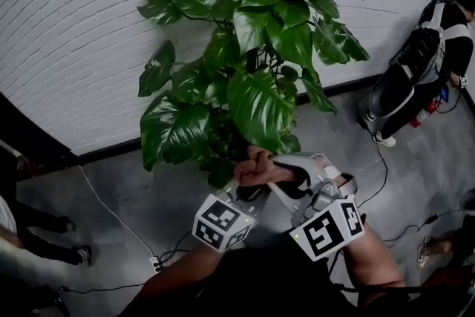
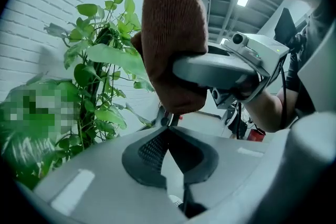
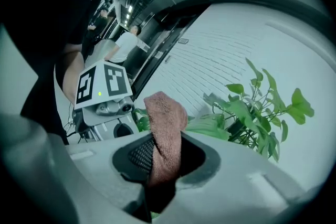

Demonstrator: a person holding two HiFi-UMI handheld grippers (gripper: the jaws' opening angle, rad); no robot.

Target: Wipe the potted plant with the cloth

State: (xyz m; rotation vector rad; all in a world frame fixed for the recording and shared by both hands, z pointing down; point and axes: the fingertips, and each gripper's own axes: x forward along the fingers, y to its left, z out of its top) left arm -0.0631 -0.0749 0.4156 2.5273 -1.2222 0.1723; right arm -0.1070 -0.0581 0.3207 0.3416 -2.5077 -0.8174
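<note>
1. The brown cloth (image 3: 165,128) stands pinched between my right gripper's (image 3: 164,157) jaws, just in front of the potted plant's (image 1: 245,63) lower leaves.
2. My left gripper (image 2: 167,129) is clenched on nothing. Only its own view shows that.
3. Only the head view shows both grippers side by side below the plant, which stands against a white brick wall (image 1: 67,26).

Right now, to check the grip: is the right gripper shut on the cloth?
Shut: in its own view the right gripper pinches the cloth between its jaws.
</note>
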